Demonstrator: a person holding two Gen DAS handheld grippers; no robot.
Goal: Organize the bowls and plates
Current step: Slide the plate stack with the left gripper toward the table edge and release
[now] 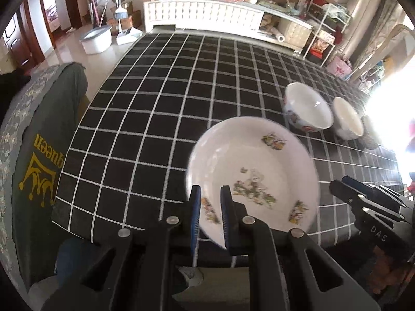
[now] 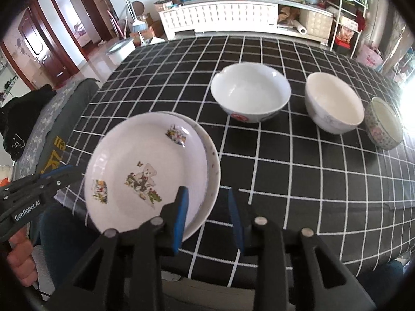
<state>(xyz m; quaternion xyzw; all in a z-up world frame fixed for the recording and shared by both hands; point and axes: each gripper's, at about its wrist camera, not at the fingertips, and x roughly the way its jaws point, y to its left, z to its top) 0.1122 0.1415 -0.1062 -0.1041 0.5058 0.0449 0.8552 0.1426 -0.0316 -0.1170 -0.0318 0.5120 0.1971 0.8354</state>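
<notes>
Plates: two, the bear plate (image 2: 145, 171) over a second plate (image 2: 213, 171). Bowls: three, all empty. Left gripper (image 1: 210, 208) clamps the bear plate's rim; right gripper (image 2: 207, 213) gapes apart.

White sideboard (image 2: 220, 15) cluttered; glossy floor (image 1: 103, 59); window glare

You have two plates: the bear-print plate (image 2: 145, 165) on top and a second plate (image 2: 213, 171) under it, only its rim showing. You have three bowls in a row on the tabletop (image 2: 285, 181): a white bowl (image 2: 250, 92) with a red mark on its side, a plain white bowl (image 2: 334, 102), and a small patterned bowl (image 2: 384, 123) at the far right. You have two tools: the left tool (image 1: 210, 202) and the right tool (image 2: 207, 207).
</notes>
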